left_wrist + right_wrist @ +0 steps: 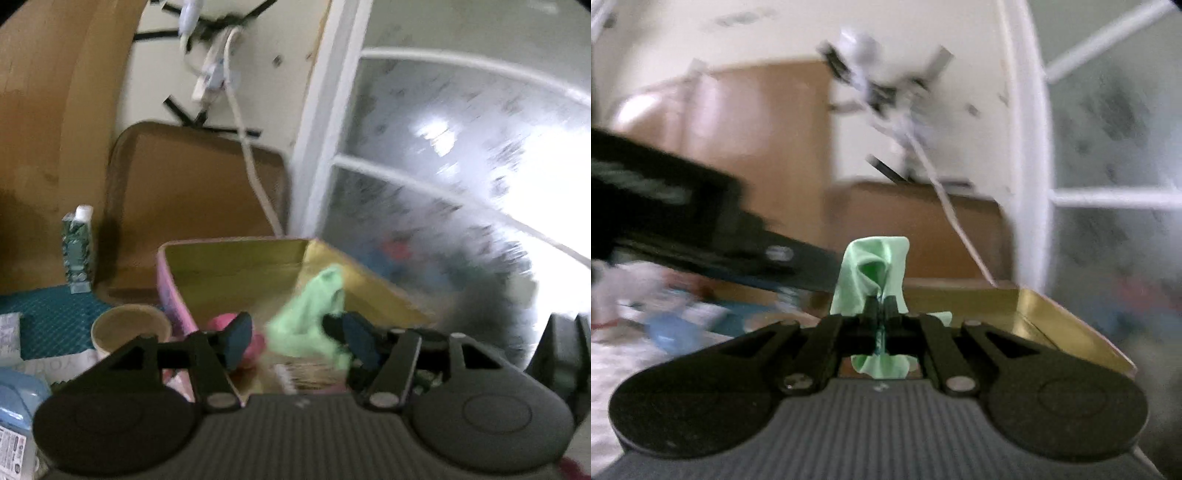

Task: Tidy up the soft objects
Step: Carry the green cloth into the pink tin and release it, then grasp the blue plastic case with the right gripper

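Behind everything stands a window [461, 177] with white bars, bright and smeared by blur, and to its left a pale wall with a taped-up white cable [243, 147] hanging down. A brown tray [192, 199] leans upright against that wall.

In front of the tray sits an open box [236, 266], pink outside and yellow-gold inside. From my right side I see only its gold corner [1052, 317], just past my fingers.

A teal mat [55, 317] lies left of the box, with a patterned carton [77, 251] standing upright at its far edge and a tan cup [129, 328] just beside the box's pink wall.

My left gripper [295, 341] hangs over the near end of the box with its jaws spread wide and nothing between them. The blue pads [238, 341] frame the box's contents.

The green cloth [314, 317] hangs above the inside of the box, draped and crumpled. My right gripper [882, 317] has its jaws pressed tight together on it: folds of the cloth [875, 266] stand up beyond my fingertips and a tuft pokes out below them.

Lower in the box lies a pink ball [236, 332], partly hidden by my left pad. Beside it is something pale and bristly that I cannot make out.
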{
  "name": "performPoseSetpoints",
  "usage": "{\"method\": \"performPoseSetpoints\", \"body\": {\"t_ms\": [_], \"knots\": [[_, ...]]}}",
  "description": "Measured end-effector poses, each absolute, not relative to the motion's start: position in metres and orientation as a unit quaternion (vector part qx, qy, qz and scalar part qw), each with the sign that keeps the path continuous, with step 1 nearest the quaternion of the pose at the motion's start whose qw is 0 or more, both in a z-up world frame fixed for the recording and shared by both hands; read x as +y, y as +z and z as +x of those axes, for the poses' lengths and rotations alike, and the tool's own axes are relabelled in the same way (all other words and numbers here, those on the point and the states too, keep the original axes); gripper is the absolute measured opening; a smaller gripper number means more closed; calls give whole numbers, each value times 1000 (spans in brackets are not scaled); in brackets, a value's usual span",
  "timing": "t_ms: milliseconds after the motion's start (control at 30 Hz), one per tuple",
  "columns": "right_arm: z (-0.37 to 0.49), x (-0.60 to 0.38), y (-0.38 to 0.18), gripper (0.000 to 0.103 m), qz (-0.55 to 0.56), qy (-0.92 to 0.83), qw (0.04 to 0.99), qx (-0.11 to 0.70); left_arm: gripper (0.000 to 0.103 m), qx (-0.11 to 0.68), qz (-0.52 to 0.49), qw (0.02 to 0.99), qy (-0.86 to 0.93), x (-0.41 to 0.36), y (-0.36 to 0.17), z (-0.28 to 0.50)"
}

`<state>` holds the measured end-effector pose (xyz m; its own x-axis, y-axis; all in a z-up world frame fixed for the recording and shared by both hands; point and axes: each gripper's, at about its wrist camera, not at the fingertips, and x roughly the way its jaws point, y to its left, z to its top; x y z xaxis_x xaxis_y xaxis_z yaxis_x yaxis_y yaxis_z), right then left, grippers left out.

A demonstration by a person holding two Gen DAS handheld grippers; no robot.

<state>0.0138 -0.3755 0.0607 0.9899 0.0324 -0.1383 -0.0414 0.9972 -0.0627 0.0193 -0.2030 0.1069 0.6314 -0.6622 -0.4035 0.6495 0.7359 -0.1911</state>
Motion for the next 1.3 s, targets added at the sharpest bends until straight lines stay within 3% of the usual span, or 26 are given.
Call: {"method": "performPoseSetpoints", "body": {"t_ms": [67,100,133,200,300,533,833,900,1000,1100,1200,1300], "knots": [[35,-390,53,11,-23,-9,994,102,61,251,-5,906,-340,-208,94,29],[47,-396,48,26,-24,-24,991,128,61,264,-8,905,-333,-207,89,33],[55,-401,43,47,-20,-39,988,149,61,271,-15,903,-333,-201,85,34],[52,-412,38,58,15,-54,989,139,64,272,-21,904,-329,-186,81,33],[38,-413,38,59,32,-55,991,118,69,269,-31,910,-315,-153,74,25],[9,-382,52,58,43,11,998,49,69,304,-47,928,-209,-45,35,6],[35,-277,48,58,-9,219,966,139,70,298,-125,944,-63,78,15,8],[46,-253,45,63,-30,241,959,148,71,289,-140,944,-70,83,14,9],[65,-222,41,78,-70,267,947,166,71,283,-139,945,-86,84,14,10],[90,-194,35,82,-136,281,934,175,71,270,-137,948,-94,78,14,8],[117,-175,26,83,-189,288,918,197,78,257,-139,951,-96,77,14,2],[134,-171,19,81,-188,310,905,221,79,250,-140,953,-98,77,14,-1]]}}
